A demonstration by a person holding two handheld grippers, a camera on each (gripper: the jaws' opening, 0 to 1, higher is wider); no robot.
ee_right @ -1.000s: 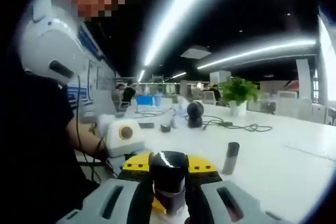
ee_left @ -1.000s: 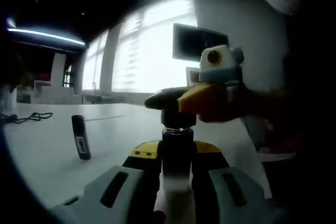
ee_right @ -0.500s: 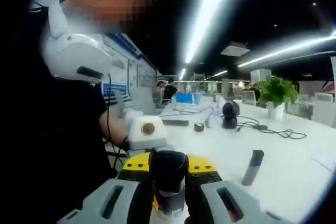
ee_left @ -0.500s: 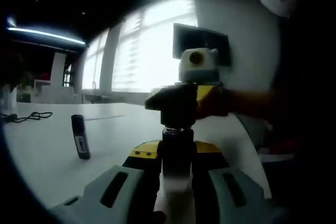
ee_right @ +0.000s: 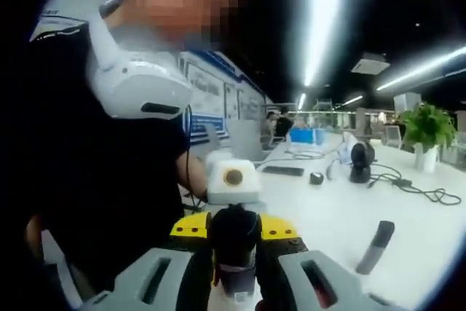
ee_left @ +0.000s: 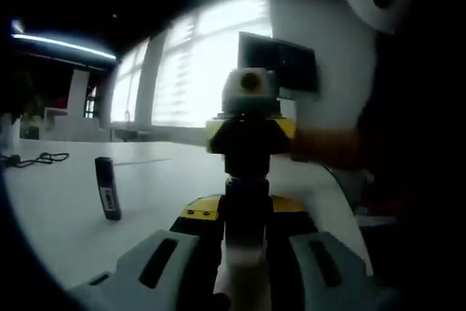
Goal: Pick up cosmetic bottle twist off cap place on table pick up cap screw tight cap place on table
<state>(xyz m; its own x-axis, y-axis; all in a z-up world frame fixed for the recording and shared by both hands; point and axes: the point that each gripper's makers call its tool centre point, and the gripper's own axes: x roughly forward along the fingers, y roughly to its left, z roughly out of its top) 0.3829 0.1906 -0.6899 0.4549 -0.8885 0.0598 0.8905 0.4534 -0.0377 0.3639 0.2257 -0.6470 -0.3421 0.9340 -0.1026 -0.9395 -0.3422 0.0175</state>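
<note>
Above the near edge of the table (ee_left: 65,216), the left gripper (ee_left: 244,253) pinches the bottle (ee_left: 246,213) upright while the right gripper (ee_right: 233,267) clamps its cap (ee_right: 234,232). The twist looks underway; next comes more turning, or lifting the cap.

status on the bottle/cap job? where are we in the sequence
Done: the cosmetic bottle is picked up, clamped in the left gripper above the table.
In hand: the right gripper grips the cap, which sits on the bottle neck, so twisting. Whether loosening or tightening, I cannot tell.
Left: at least setting the bottle down.
</note>
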